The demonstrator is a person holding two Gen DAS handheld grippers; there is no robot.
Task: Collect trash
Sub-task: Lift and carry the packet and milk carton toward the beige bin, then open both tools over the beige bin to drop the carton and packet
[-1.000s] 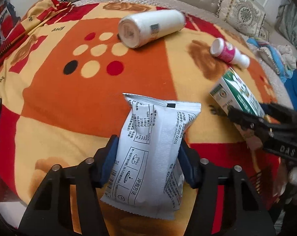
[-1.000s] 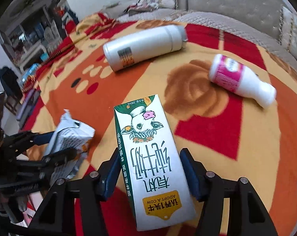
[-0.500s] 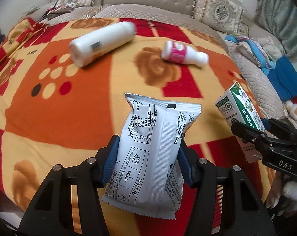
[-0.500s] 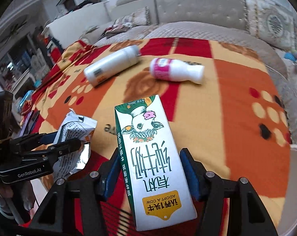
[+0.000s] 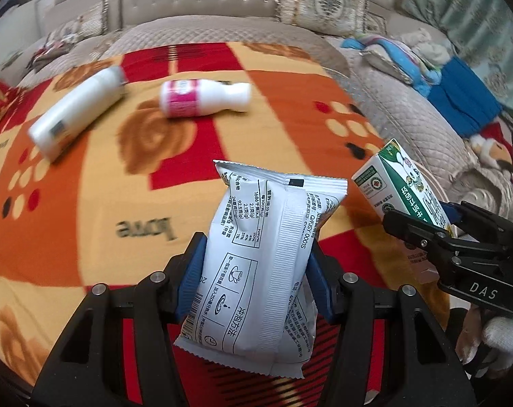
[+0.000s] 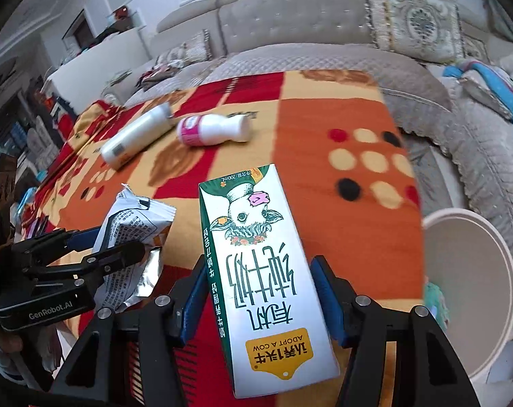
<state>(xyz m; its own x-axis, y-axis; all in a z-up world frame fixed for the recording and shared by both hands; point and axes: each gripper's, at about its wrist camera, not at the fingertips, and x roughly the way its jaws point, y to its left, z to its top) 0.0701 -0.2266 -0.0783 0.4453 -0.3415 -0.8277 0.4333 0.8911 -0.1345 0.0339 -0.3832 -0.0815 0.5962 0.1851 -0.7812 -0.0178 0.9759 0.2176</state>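
Two trash items held up above blanket. Crinkly white foil sachet [image 5: 266, 251], flat, printed, pinched between blue pads of left gripper [image 5: 254, 279], jaws about half open on it. Rectangular glossy milk carton [image 6: 260, 268], cow print, clamped likewise in right gripper [image 6: 260, 296]. Beyond: two smooth white plastic bottles [image 5: 76, 115] [image 5: 202, 97] lying on fuzzy orange-red patterned blanket [image 5: 87, 203]. Round white bin [image 6: 467, 291] at right, beside quilted grey sofa [image 6: 324, 23].
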